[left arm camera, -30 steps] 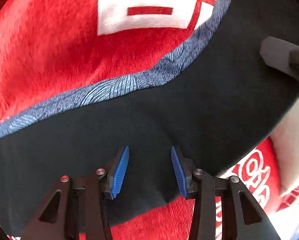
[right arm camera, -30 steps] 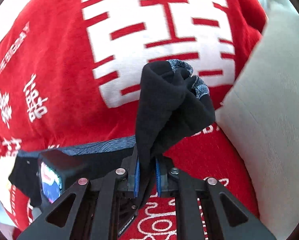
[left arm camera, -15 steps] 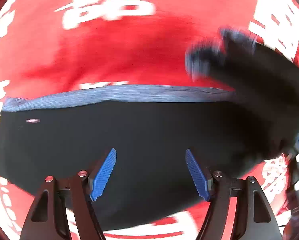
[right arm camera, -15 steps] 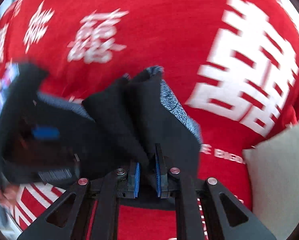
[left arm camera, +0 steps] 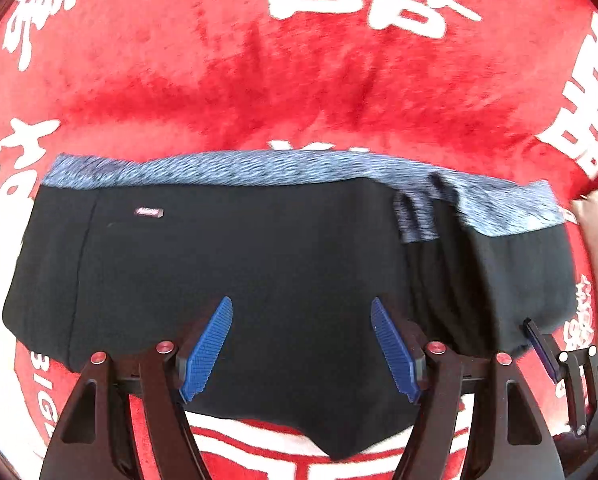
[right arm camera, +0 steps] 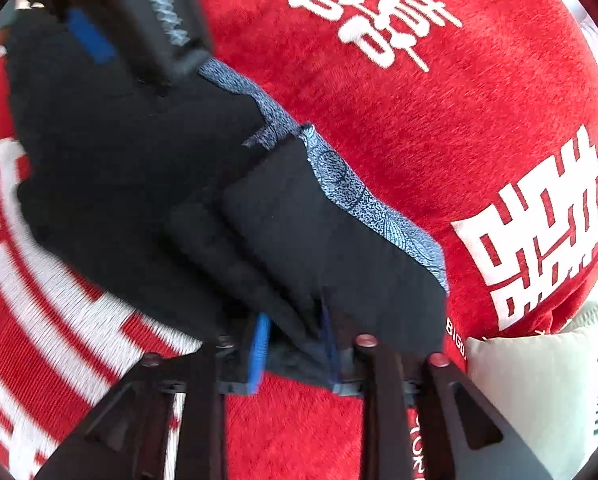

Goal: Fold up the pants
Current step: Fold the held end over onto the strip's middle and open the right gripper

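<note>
Black pants point(left arm camera: 239, 264) with a blue patterned waistband point(left arm camera: 259, 168) lie on a red blanket. My left gripper point(left arm camera: 301, 344) is open above the middle of the black cloth, holding nothing. The right side of the pants is folded over into a bunched layer point(left arm camera: 479, 264). In the right wrist view my right gripper point(right arm camera: 295, 344) has its blue pads slightly apart with the folded black cloth point(right arm camera: 319, 232) between them. The right gripper's finger also shows at the left wrist view's right edge point(left arm camera: 539, 344).
The red blanket point(left arm camera: 299, 80) with white characters covers the surface all around. A pale cushion point(right arm camera: 539, 380) lies at the right. The left gripper's body point(right arm camera: 99, 20) sits at the top left of the right wrist view.
My right gripper carried the pant end over and laid it down on the right side, and its pads have spread slightly. My left gripper opened wider and the pants now lie flatter.
</note>
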A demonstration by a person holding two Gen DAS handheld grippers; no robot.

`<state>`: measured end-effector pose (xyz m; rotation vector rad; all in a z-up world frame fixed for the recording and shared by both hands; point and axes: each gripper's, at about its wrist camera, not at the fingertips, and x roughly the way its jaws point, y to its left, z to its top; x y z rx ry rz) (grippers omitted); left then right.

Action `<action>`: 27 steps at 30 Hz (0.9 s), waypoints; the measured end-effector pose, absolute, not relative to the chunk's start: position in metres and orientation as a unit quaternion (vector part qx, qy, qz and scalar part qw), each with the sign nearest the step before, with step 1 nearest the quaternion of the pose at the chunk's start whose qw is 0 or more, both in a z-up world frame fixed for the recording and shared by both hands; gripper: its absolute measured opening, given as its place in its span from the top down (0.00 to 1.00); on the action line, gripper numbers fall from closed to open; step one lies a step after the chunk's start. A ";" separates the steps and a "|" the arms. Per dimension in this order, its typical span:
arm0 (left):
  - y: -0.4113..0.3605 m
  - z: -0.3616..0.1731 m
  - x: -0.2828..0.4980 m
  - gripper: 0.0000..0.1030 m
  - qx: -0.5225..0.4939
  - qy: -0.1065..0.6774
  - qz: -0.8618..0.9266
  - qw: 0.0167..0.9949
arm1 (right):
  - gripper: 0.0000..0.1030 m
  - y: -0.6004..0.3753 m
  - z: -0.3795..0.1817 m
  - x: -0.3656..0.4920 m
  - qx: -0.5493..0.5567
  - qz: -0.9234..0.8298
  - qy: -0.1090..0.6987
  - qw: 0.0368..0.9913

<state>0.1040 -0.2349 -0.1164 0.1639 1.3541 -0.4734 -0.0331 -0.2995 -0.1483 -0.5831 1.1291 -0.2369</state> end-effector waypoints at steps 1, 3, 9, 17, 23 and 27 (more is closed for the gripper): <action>-0.235 -0.110 0.101 0.29 0.074 0.620 -0.227 0.748 | 0.55 -0.306 -0.139 -0.038 -0.247 -0.105 0.529 0.805; -0.247 -0.099 0.095 0.29 0.066 0.621 -0.259 0.737 | 0.46 -0.324 -0.120 -0.047 -0.175 -0.103 0.537 0.819; -0.288 -0.089 0.078 0.29 0.035 0.642 -0.356 0.678 | 0.45 -0.399 -0.087 -0.076 0.023 -0.133 0.546 0.827; -0.308 -0.107 0.078 0.37 0.021 0.662 -0.375 0.648 | 0.54 -0.426 -0.095 -0.094 0.132 -0.137 0.559 0.807; -0.321 -0.116 0.078 0.89 0.025 0.679 -0.384 0.625 | 0.68 -0.445 -0.097 -0.101 0.175 -0.138 0.558 0.799; -0.318 -0.111 0.075 0.94 0.042 0.673 -0.388 0.628 | 0.68 -0.463 -0.089 -0.100 0.190 -0.139 0.549 0.802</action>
